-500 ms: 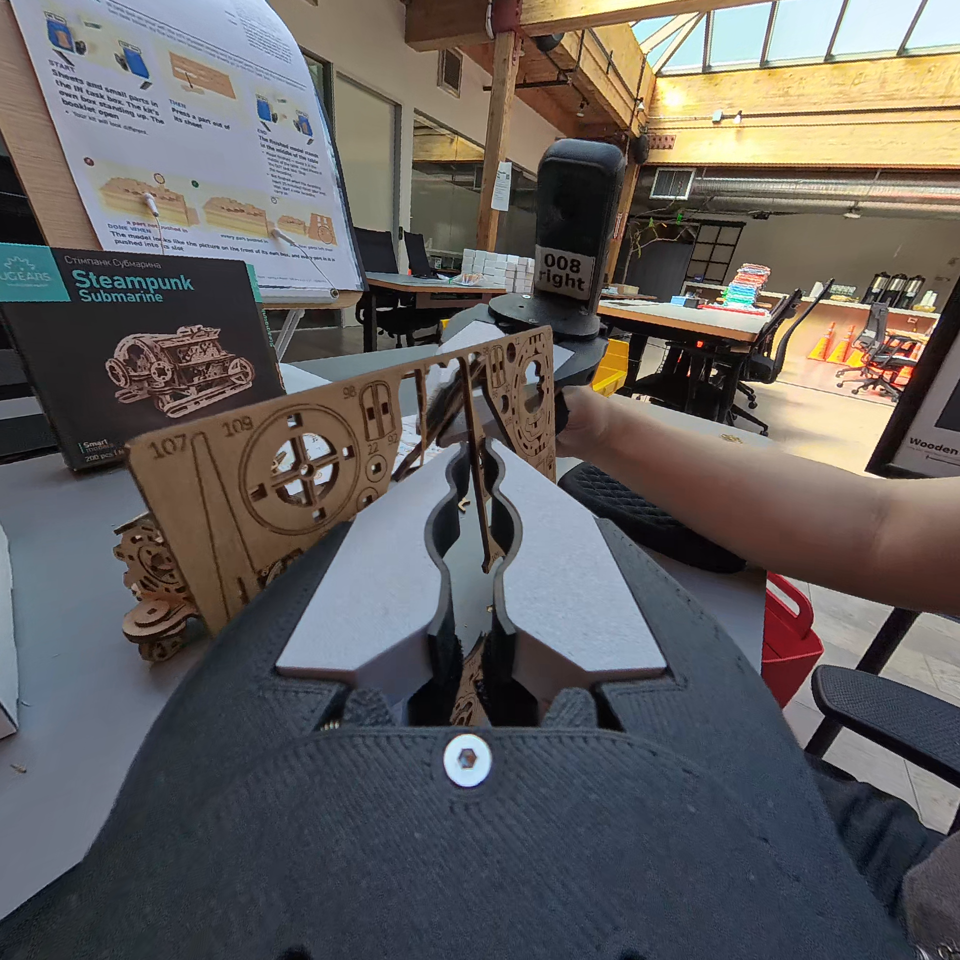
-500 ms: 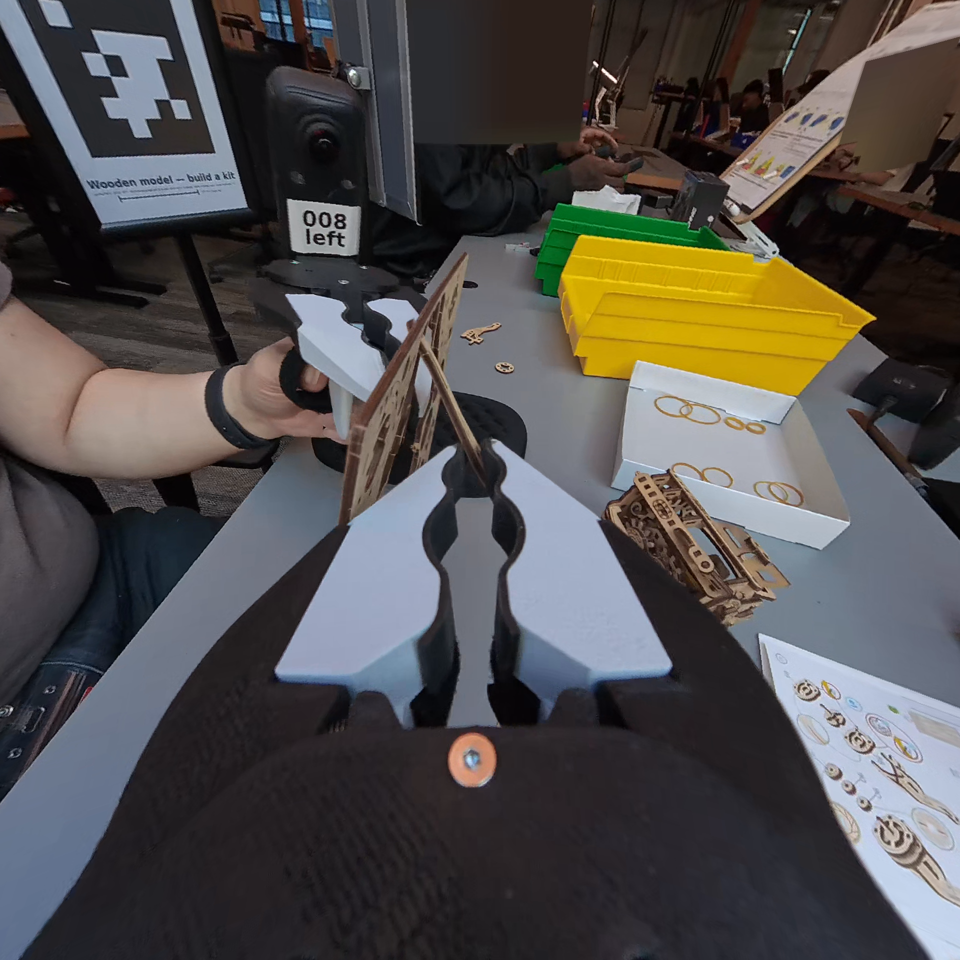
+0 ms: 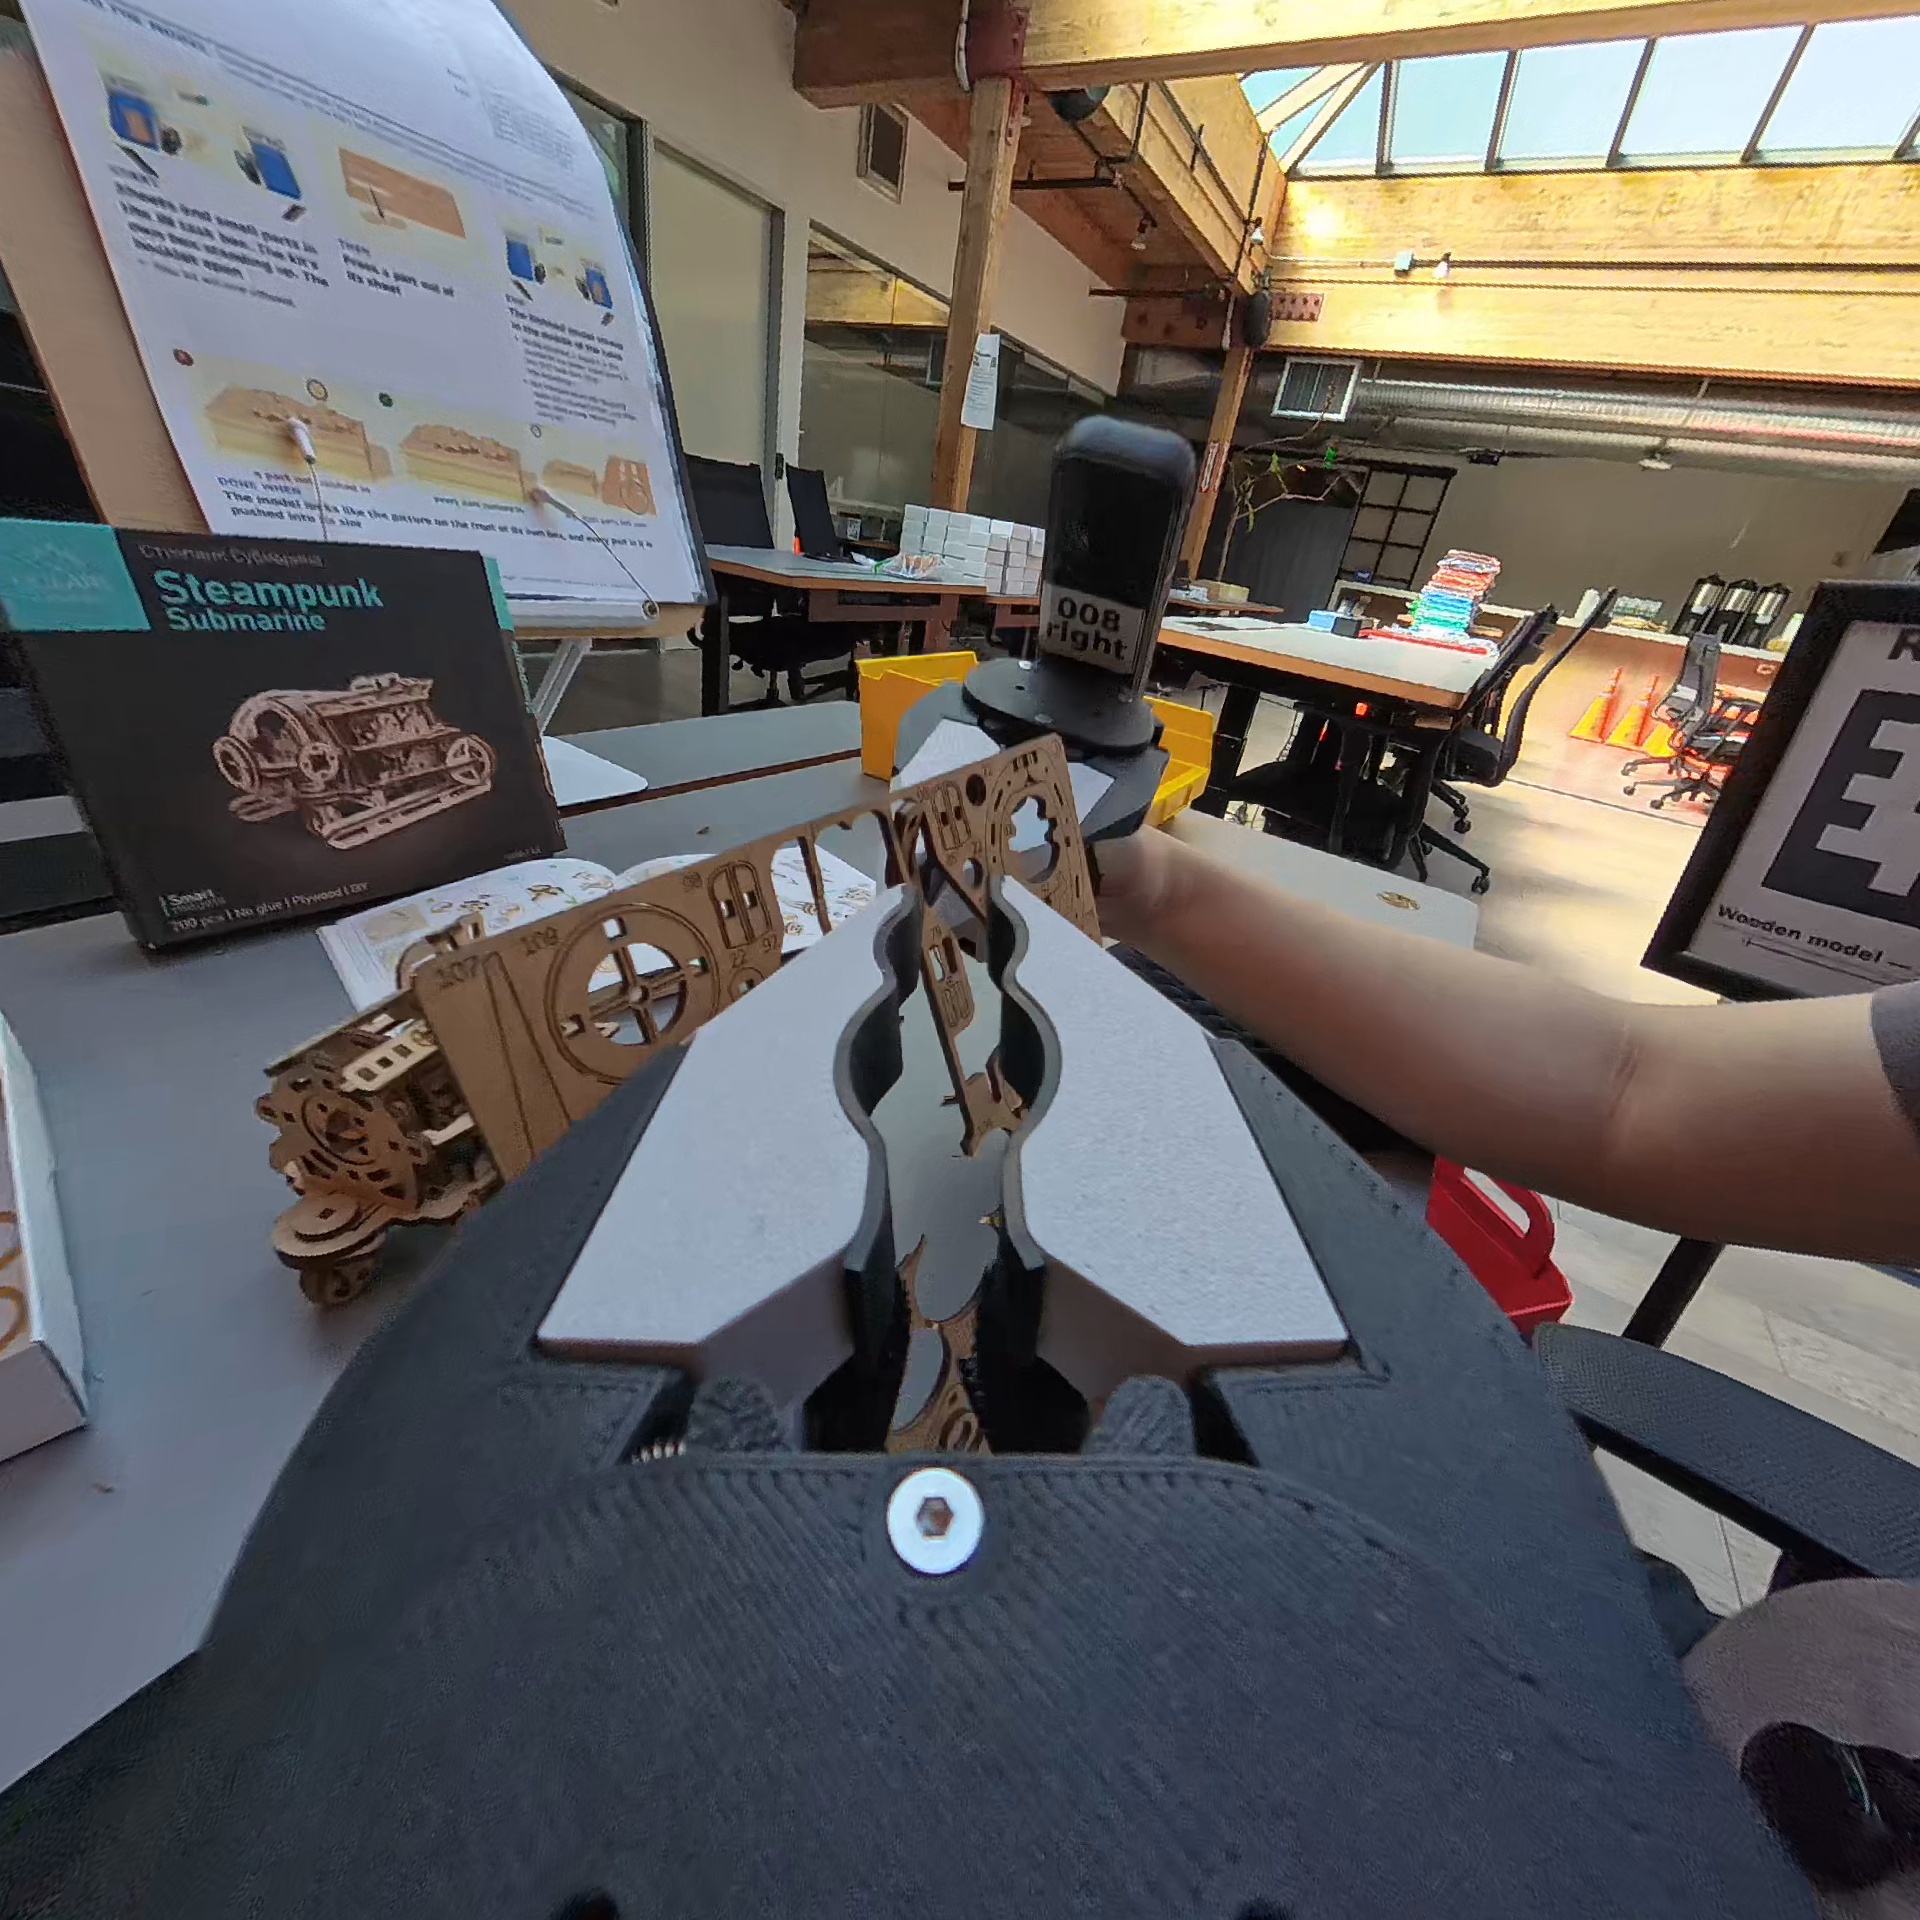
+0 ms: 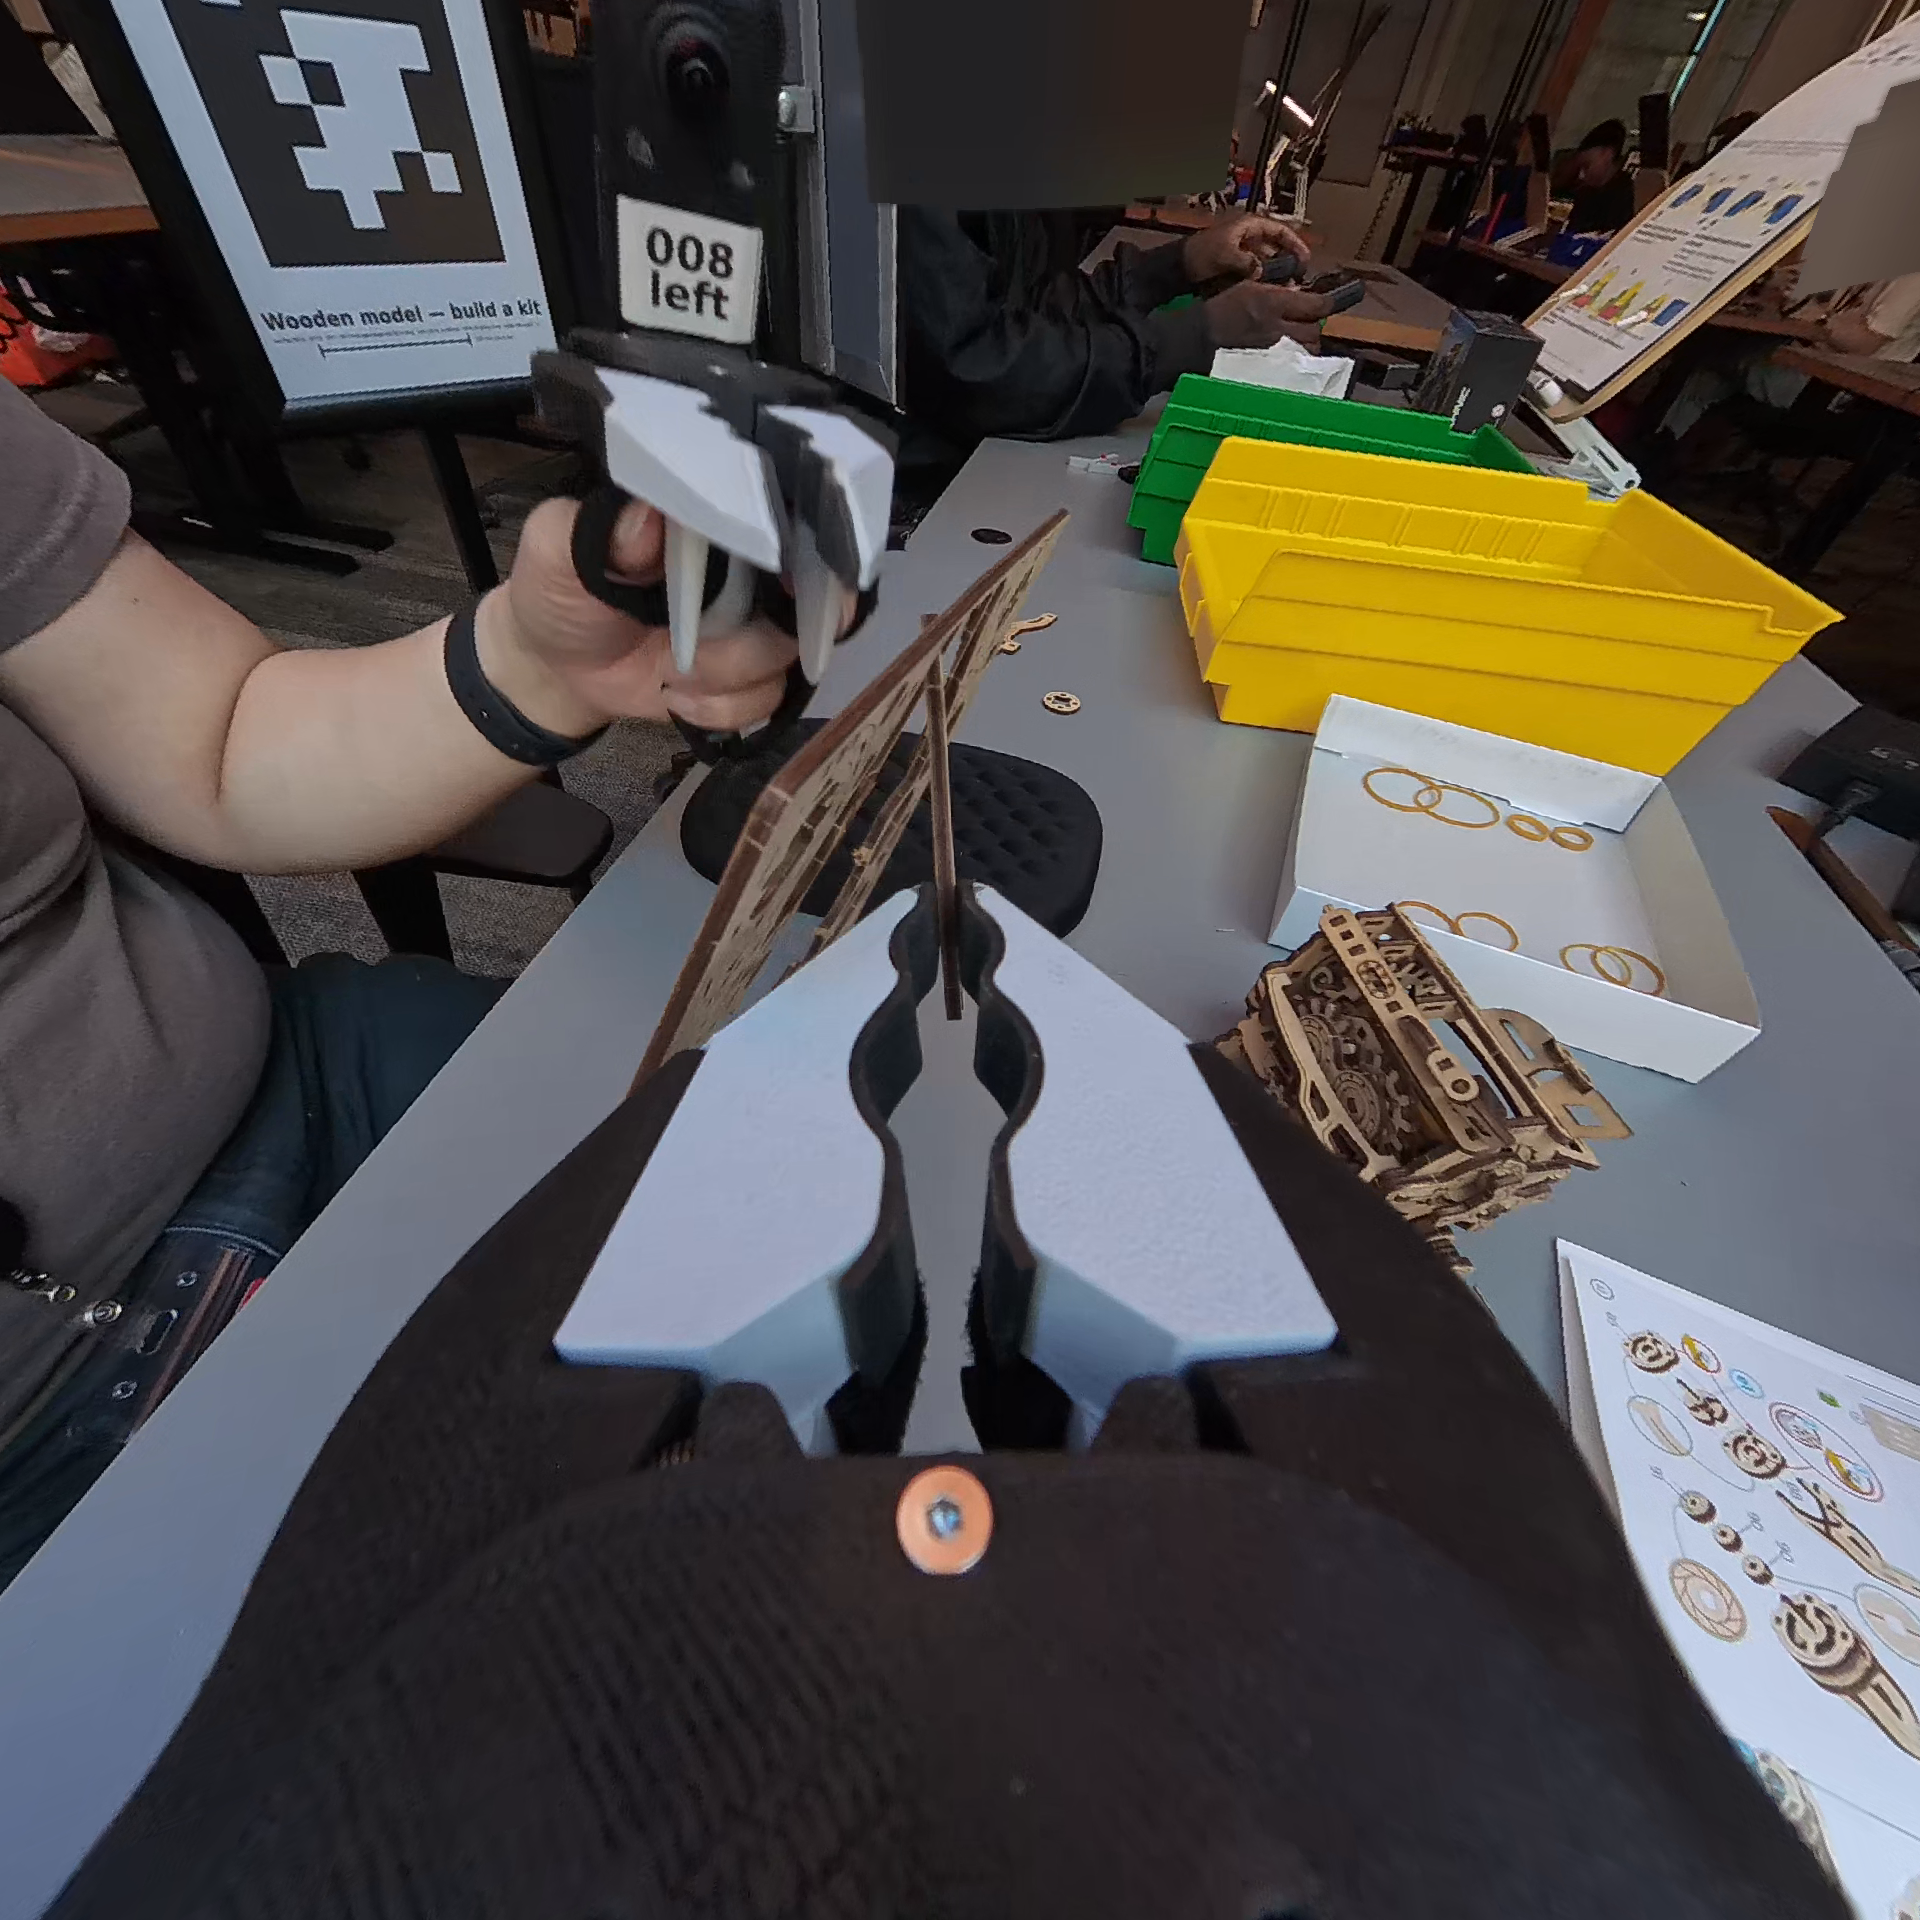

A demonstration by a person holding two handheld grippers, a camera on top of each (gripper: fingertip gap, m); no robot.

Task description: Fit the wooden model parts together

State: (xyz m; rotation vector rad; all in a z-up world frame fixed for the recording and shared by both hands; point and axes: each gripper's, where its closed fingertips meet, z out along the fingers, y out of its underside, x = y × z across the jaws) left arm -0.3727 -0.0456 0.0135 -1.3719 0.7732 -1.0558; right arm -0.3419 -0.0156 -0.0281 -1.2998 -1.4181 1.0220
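Two grippers: the left gripper [image 3: 951, 899] is spread and holds nothing that I can see; the right gripper [image 4: 943, 904] is pressed together on a wooden strip [image 4: 938, 779], pinched edge-on at its very tips.
Sheet: the wooden parts sheet [image 3: 613, 987] hangs in the air at the centre of both views, standing on edge above the grey table [image 4: 1195, 831]. The strip appears to be joined to it, which would explain why the sheet stays up with one tool gripping.
Left tool's place: in the right wrist view it sits at upper left, above the sheet and clear of it, probably so the strip can be worked free without a second clamp fighting the pull.
Model: the partly built model [image 4: 1413, 1081] rests on the table at centre right, just in front of the white tray [image 4: 1538, 1023] of rubber bands, close by for fitting.
Reference: the instruction booklet [image 4: 1766, 1455] lies open at lower right; the kit box [image 3: 281, 727] stands upright at left in the left wrist view, its picture side in view.
Judged step: freeing one part from the sheet, fitting not yet begun.
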